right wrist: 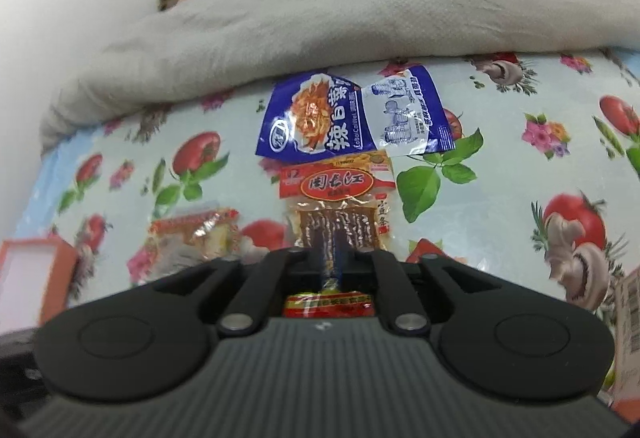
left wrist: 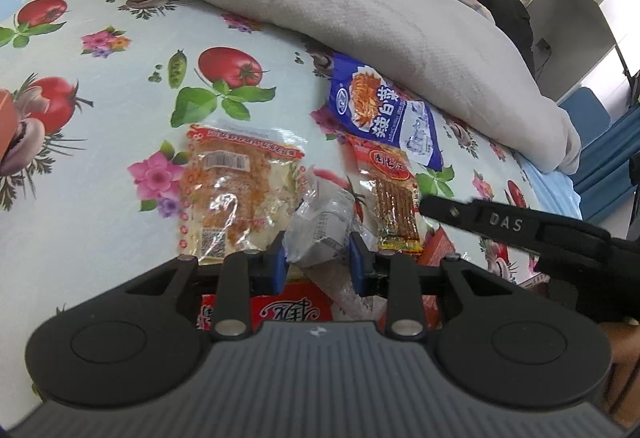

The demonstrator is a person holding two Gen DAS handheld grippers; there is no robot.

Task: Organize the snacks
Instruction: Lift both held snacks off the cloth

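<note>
Pinching the red-topped stick packet (right wrist: pixel 338 213) near its lower end, your right gripper (right wrist: pixel 331 258) has its fingers pressed on it. Your left gripper (left wrist: pixel 318 258) squeezes a crumpled silver wrapper (left wrist: pixel 320 230). Both lie on the floral sheet (left wrist: pixel 100 141), the blue packet (right wrist: pixel 352 117) just beyond.

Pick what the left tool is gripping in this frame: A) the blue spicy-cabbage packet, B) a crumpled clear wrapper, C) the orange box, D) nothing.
B: in the left wrist view the left tool has its blue pads either side of a crumpled clear wrapper, while the blue packet lies farther off on the bedsheet.
</note>
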